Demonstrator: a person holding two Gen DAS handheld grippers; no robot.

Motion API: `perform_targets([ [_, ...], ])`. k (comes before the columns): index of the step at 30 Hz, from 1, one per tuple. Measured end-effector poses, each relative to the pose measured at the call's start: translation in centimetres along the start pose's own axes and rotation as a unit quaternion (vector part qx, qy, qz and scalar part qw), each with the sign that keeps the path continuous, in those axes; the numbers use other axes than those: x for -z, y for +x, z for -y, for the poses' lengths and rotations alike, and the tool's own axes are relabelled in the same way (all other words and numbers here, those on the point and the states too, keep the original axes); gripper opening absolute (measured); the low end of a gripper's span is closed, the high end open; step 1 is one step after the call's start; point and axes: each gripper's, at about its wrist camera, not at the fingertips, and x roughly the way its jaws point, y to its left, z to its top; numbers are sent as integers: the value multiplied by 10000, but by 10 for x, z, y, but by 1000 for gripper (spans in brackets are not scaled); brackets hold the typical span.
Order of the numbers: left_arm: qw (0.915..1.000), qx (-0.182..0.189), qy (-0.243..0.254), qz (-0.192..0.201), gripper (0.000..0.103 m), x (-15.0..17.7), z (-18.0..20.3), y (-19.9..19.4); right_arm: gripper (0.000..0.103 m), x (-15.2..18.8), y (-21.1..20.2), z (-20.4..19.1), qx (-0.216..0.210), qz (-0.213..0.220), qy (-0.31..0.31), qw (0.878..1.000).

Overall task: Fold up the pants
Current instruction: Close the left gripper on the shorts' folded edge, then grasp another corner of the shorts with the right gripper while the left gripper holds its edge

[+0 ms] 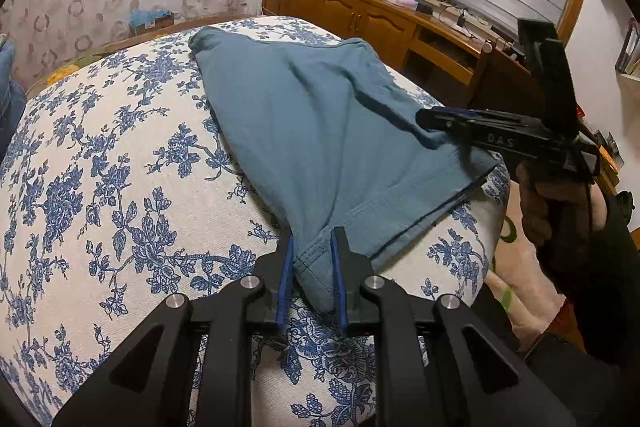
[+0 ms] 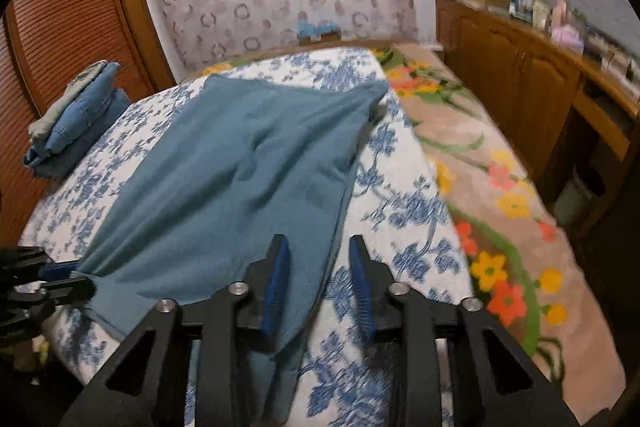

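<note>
Teal pants (image 1: 312, 115) (image 2: 248, 163) lie spread on the blue-flowered bedspread (image 1: 120, 167). My left gripper (image 1: 314, 239) is shut on a bunched near corner of the pants, and the cloth is pinched between its blue pads. The right wrist view shows it at the left edge (image 2: 68, 277), holding that corner. My right gripper (image 2: 318, 243) is open over the other near corner; the cloth's edge lies under its left finger and bedspread shows in the gap. From the left wrist view its tips (image 1: 424, 118) sit at the pants' right edge, held by a hand (image 1: 552, 199).
A stack of folded jeans (image 2: 76, 111) sits at the bed's far left. A flowered blanket (image 2: 500, 187) covers the bed's right side. A wooden sideboard (image 1: 360, 15) (image 2: 512, 67) with clutter on top runs along the right wall.
</note>
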Motion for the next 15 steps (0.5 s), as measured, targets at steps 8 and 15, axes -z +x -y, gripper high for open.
perform_targets([
  [8,10000,-3,5,13,18,0,0,0,2,-3,-10,9,373,182,-32,9991],
  [15,10000,-36,-71,3,23,0,-3,0,2,1,-19,4,139,130,-42,9998],
])
